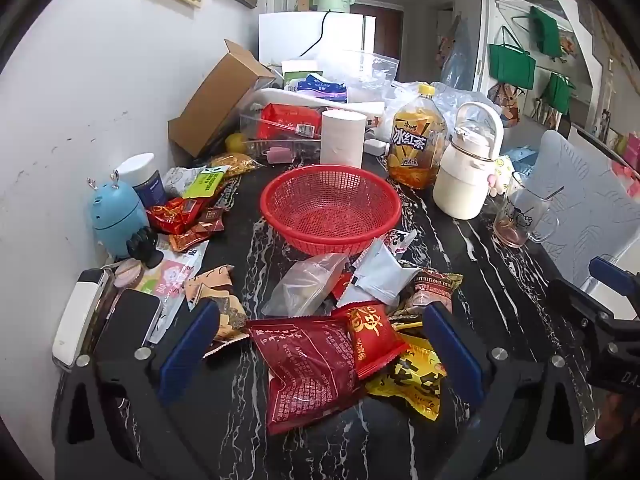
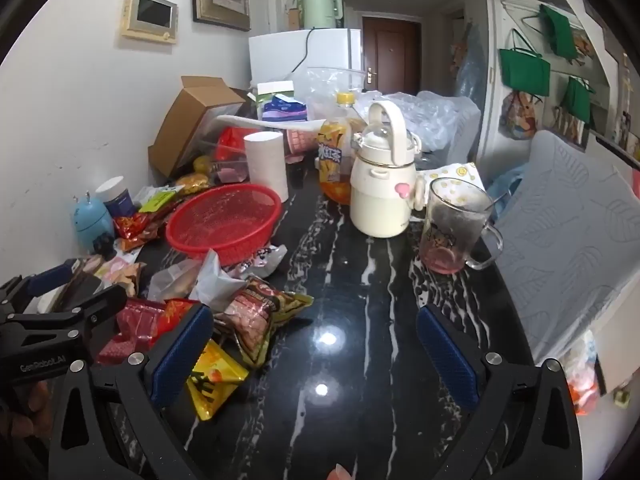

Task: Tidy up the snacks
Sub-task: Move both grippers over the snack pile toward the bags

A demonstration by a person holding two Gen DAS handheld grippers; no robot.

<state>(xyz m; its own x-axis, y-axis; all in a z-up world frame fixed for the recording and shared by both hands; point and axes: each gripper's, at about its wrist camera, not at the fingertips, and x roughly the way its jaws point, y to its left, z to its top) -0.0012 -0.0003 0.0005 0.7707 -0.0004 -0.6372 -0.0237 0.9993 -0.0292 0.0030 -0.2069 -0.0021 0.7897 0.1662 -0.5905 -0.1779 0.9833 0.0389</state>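
Right tongs (image 2: 316, 350) are wide open over a bare patch of the black marble tabletop (image 2: 360, 320), nothing between them. Snack packets (image 2: 256, 312) piled toward the left edge, red basket (image 2: 224, 220) behind them.

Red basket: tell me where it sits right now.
The red basket stands empty mid-table, just behind the snack pile, in front of the white paper roll; the right wrist view shows it left of centre.

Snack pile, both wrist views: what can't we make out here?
- Yellow packet: left wrist view, partly under the red packets; right wrist view, behind a right gripper finger.
- Clear zip bag: contents blurred.
- Clear bin: contents hidden behind the tissue roll.
- Phone: cut off by a left gripper finger.
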